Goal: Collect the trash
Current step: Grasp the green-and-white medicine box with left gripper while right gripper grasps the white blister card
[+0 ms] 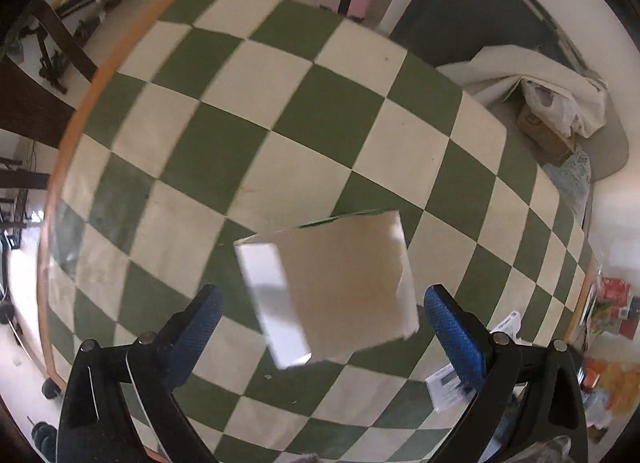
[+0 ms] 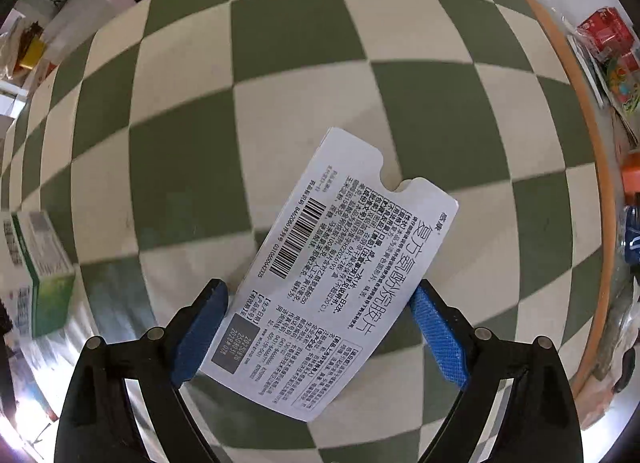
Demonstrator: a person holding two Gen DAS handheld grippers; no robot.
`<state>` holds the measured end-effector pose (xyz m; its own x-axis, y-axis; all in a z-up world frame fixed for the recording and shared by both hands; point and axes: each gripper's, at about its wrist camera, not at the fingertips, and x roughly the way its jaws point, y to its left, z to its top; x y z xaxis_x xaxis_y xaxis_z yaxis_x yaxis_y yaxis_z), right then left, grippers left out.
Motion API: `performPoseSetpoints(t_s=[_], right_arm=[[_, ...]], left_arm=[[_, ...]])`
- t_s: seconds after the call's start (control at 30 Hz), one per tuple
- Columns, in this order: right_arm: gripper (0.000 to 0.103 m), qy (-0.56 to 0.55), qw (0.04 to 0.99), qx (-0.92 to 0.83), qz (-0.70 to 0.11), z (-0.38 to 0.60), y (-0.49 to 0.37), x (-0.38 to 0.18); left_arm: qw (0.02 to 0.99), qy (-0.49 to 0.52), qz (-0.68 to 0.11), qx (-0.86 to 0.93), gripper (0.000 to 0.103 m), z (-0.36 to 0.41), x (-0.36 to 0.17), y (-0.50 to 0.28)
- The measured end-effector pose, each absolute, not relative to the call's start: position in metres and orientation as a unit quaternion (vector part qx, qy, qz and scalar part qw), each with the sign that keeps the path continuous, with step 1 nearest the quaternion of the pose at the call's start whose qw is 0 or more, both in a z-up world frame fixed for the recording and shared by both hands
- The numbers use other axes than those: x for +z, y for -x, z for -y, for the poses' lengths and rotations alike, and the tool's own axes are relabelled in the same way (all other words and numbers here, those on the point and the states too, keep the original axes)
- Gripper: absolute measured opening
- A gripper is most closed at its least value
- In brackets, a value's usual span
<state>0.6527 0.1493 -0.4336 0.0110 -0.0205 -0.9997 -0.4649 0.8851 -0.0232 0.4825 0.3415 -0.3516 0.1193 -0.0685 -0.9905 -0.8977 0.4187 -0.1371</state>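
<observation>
Flattened medicine carton [image 2: 336,275] lies on the green-and-cream checked cloth [image 2: 296,23]; we bracket it with the right gripper [image 2: 320,327], fingers spread. Our left gripper [image 1: 322,327], also spread, frames a torn cardboard piece [image 1: 332,287], untouched.

right gripper [image 2: 320,323] | spread wide | astride flattened medicine box [image 2: 328,275]

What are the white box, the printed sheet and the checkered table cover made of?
White box: seemingly thin cardboard, matte, with crisp folded edges. Printed sheet: flattened carton card, smooth, with a cut tab notch, barcode and print. Checkered cover: looks like matte woven cloth or vinyl; no glare, but hard to tell.
</observation>
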Motion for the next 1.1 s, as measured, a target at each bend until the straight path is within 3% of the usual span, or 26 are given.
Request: performPoseSetpoints(t_s=[0.07,0.23,0.27,0.3,0.43,0.57,0.7,0.83,1.1], right_arm=[[0.1,0.166,0.684,0.162,-0.692,-0.151,-0.653,-0.436],[0.1,0.166,0.686,0.154,-0.692,-0.156,-0.65,-0.437],[0.1,0.164,0.687,0.152,-0.691,-0.156,-0.644,-0.436],[0.1,0.162,0.69,0.149,-0.689,-0.154,-0.644,-0.436],[0.094,0.184,0.7,0.167,-0.67,-0.148,-0.628,-0.426],[0.09,0.284,0.671,0.226,-0.647,-0.152,-0.593,-0.422],[0.091,0.321,0.638,0.246,-0.655,-0.14,-0.566,-0.425],[0.097,0.246,0.644,0.235,-0.685,-0.121,-0.561,-0.419],[0.097,0.112,0.693,0.15,-0.696,-0.095,-0.572,-0.426]], left_arm=[[0.602,0.432,-0.581,0.336,0.102,-0.346,-0.363,-0.489],[0.574,0.445,-0.597,0.34,0.101,-0.356,-0.387,-0.501],[0.574,0.435,-0.605,0.339,0.096,-0.355,-0.391,-0.504],[0.577,0.425,-0.61,0.337,0.091,-0.353,-0.391,-0.506],[0.624,0.331,-0.642,0.3,0.09,-0.327,-0.382,-0.511],[0.66,0.235,-0.668,0.25,0.09,-0.278,-0.37,-0.498],[0.661,0.221,-0.677,0.236,0.09,-0.25,-0.375,-0.483],[0.657,0.247,-0.67,0.242,0.086,-0.253,-0.386,-0.481],[0.669,0.239,-0.659,0.248,0.085,-0.253,-0.377,-0.49]])
